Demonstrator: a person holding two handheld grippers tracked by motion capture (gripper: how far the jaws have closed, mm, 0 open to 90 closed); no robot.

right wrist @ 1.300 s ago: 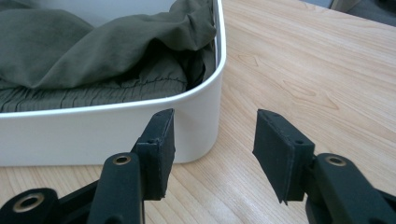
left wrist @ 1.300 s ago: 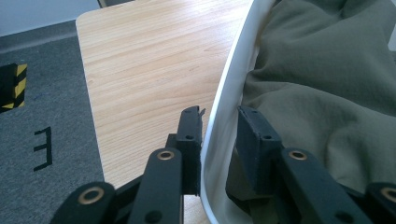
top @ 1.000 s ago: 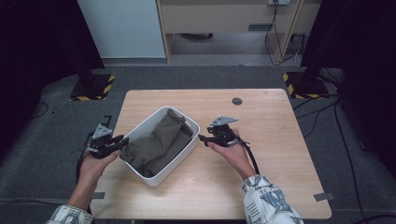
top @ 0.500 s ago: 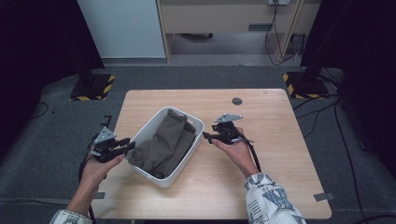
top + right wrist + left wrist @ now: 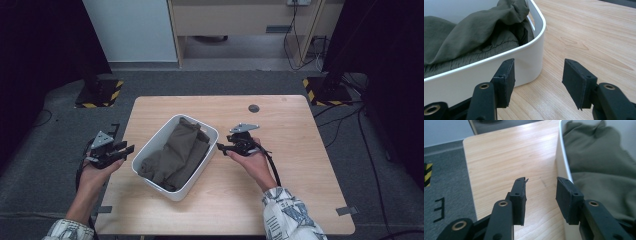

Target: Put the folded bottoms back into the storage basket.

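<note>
A white plastic bin (image 5: pixel 176 186) sits diagonally near the middle of the wooden desk (image 5: pixel 300 190), and an olive-green garment (image 5: pixel 176 152) lies bunched inside it, filling most of the interior with one fold riding up at the far corner. The left tongs (image 5: pixel 122 148) hang just off the desk's left edge, beside the bin's near-left wall; their jaws have just been opening and now stand spread with nothing between them, bare wood showing in the gap in the left gripper view (image 5: pixel 541 195). The right tongs (image 5: pixel 223 148) rest just beside the bin's right corner, jaws likewise spread and empty, the rounded white corner standing just to the left of the gap in the right gripper view (image 5: pixel 537 80). The step in hand looks like a release and withdrawal from the bin with the garment deposited. To do it well, keep both pairs of tongs fully spread while backing away, so that no pad (image 5: pixel 570 200) drags on the rim or catches loose cloth. Move each hand straight outward along the desk, not upward across the bin, since the raised fold (image 5: pixel 512 10) near the corner could snag. Should the bin need repositioning, close on the rim wall alone, clear of the fabric.
</note>
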